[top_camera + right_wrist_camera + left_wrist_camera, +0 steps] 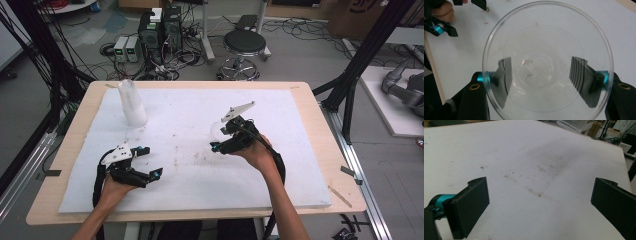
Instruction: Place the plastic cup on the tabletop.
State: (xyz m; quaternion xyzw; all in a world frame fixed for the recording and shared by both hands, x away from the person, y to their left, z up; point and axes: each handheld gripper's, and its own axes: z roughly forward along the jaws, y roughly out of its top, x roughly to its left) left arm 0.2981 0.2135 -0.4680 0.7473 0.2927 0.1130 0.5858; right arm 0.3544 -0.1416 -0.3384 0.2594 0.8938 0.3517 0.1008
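My right gripper (219,141) is shut on a clear plastic cup (217,131) right of the mat's middle and holds it just above the mat. In the right gripper view the cup (536,45) has its mouth turned toward the camera, and the right gripper (541,63) has a black jaw pressed against each side of its wall. My left gripper (151,161) rests low over the front left of the white mat (200,110), open. The left gripper view has the left gripper (539,192) with wide-apart jaws and only stained mat between them.
A tall stack of clear cups (132,102) stands at the back left of the mat. The mat lies on a wooden table (320,130). Beyond the far edge, on the floor, are a black stool (244,45), computer boxes (160,30) and cables.
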